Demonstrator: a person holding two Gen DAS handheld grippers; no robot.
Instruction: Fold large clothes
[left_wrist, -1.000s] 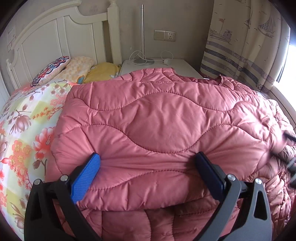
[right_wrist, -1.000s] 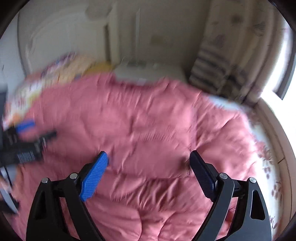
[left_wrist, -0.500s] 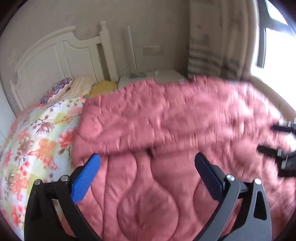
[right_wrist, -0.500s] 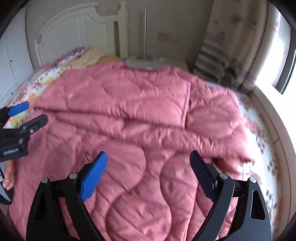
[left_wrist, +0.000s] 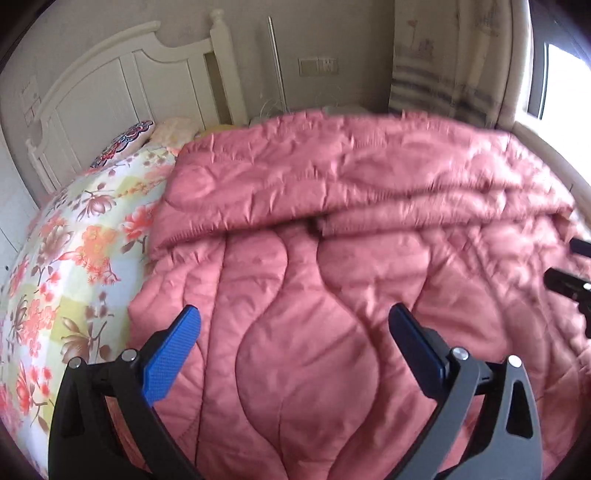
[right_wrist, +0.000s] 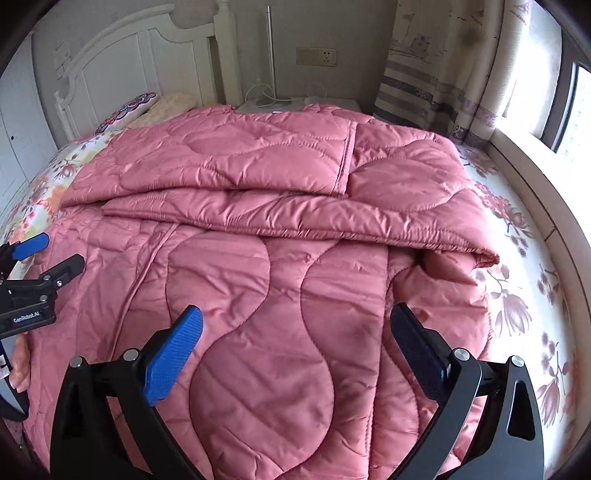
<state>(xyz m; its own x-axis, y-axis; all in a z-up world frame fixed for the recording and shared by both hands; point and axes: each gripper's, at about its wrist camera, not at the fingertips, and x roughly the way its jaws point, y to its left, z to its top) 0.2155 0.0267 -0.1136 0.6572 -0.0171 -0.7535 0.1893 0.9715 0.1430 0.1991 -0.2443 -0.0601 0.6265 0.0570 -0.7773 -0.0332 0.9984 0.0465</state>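
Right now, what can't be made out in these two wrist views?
- Bedside table: the pink quilt covers most of it in the right wrist view; the left wrist view is blurred there.
- Quilt's near edge: cut off by the bottom of both views.
- Person's hand: cut off at the left edge, right wrist view.

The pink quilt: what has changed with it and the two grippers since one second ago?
Both grippers, left gripper and right gripper, drew back from the fold; the right jaws have just been opening, nothing between them. The pink quilt stayed folded on the bed.
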